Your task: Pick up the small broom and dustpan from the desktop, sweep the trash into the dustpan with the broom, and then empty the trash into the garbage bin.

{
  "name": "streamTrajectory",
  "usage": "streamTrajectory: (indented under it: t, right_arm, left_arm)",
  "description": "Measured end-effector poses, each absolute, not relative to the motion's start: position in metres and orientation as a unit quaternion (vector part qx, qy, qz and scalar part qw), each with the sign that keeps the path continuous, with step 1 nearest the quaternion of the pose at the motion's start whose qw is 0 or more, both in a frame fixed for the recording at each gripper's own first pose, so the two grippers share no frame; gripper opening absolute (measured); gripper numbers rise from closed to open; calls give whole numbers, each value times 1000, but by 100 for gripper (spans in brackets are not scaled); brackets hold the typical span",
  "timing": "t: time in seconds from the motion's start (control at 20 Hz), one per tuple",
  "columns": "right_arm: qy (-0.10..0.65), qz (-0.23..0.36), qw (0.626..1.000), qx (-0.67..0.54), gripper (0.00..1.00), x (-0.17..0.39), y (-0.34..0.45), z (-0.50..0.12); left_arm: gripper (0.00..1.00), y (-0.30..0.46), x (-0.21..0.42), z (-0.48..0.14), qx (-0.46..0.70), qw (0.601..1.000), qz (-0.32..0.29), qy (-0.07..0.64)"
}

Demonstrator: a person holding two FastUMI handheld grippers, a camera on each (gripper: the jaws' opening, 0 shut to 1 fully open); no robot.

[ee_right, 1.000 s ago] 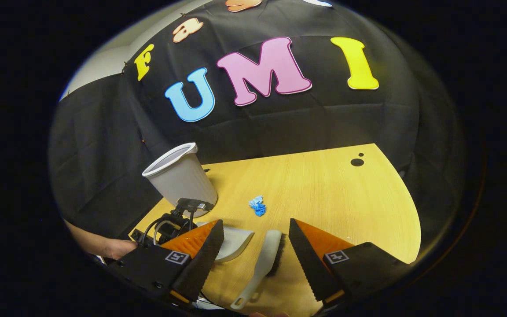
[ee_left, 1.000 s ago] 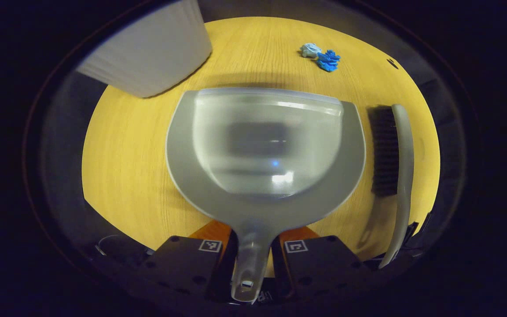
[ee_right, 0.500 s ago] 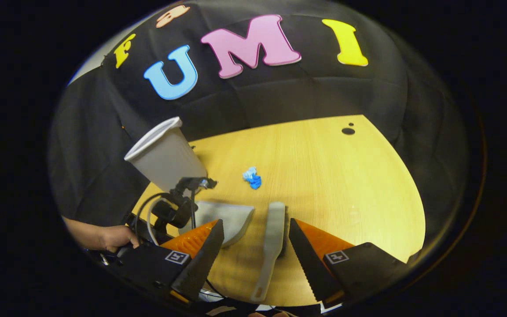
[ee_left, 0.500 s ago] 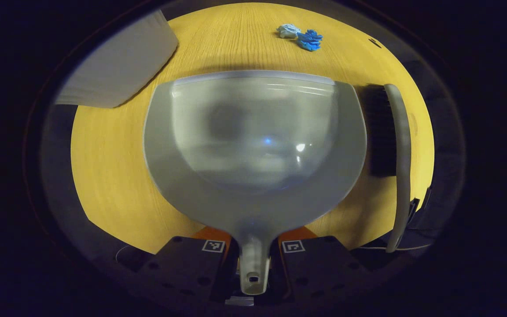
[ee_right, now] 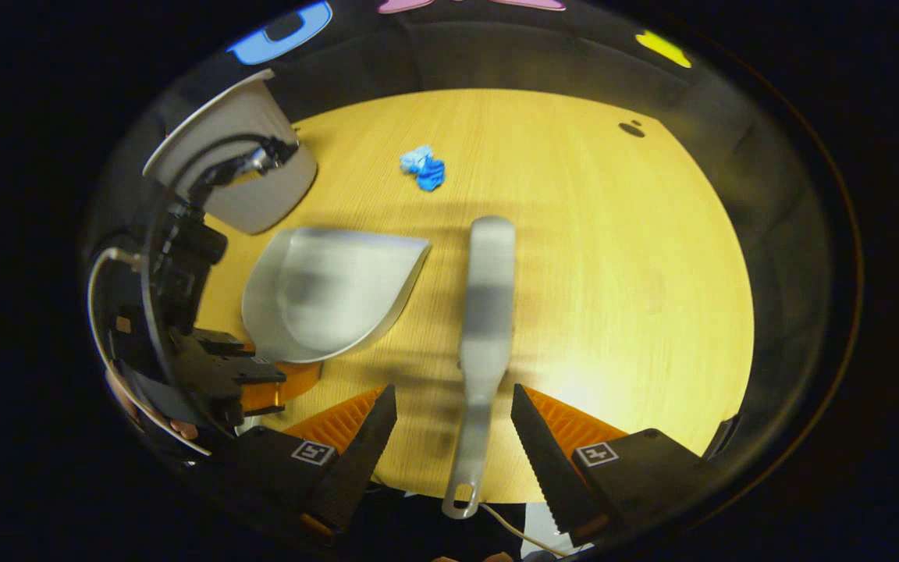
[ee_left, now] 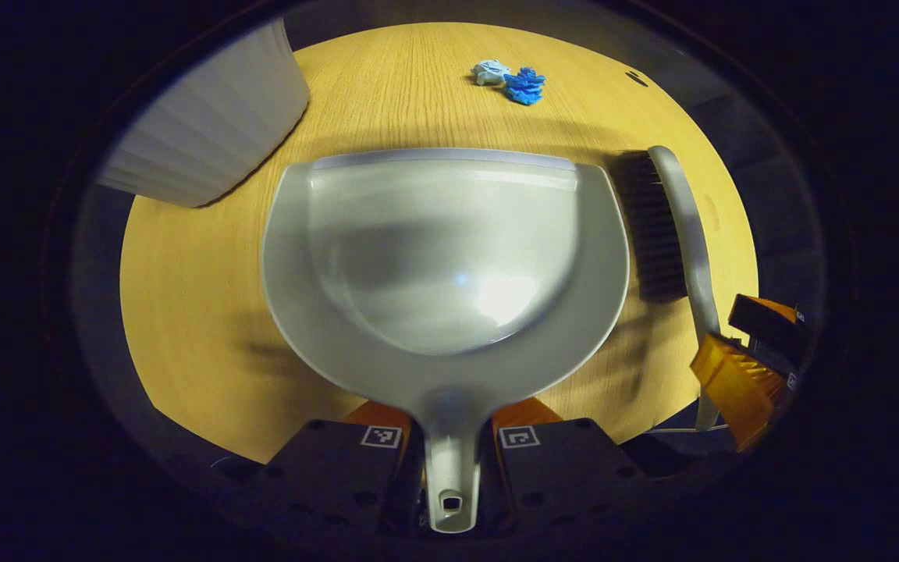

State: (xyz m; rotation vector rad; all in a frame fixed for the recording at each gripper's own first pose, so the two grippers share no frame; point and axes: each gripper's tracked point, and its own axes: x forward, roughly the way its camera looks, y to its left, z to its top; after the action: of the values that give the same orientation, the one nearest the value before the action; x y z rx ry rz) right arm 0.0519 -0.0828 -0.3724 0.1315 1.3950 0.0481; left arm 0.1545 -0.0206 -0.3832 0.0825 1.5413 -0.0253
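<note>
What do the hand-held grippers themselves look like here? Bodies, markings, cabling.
Both share one build: black blocky finger mounts, each carrying a small square black-and-white tag, and fingers with serrated inner edges. The left hand-held gripper shows round holes in its mounts. In the right gripper view, past the right hand-held gripper, the left one's black body trails looping black and white cables.

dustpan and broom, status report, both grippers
Left gripper shut on dustpan handle. Right gripper open, straddling broom handle, not gripping. Trash lies ahead, path clear.
</note>
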Motion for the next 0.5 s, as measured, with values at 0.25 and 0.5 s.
streamTrajectory:
  t: [0.25,0.5]
  right_arm:
    - [704,-5,706,72,96,35,-88,-399]
    - [731,-10,677,85,73,40,-96,-421]
  left_arm:
    - [29,-21,156,-384,41,722,-11,690]
    - [29,-20,156,-385,37,725,-18,687]
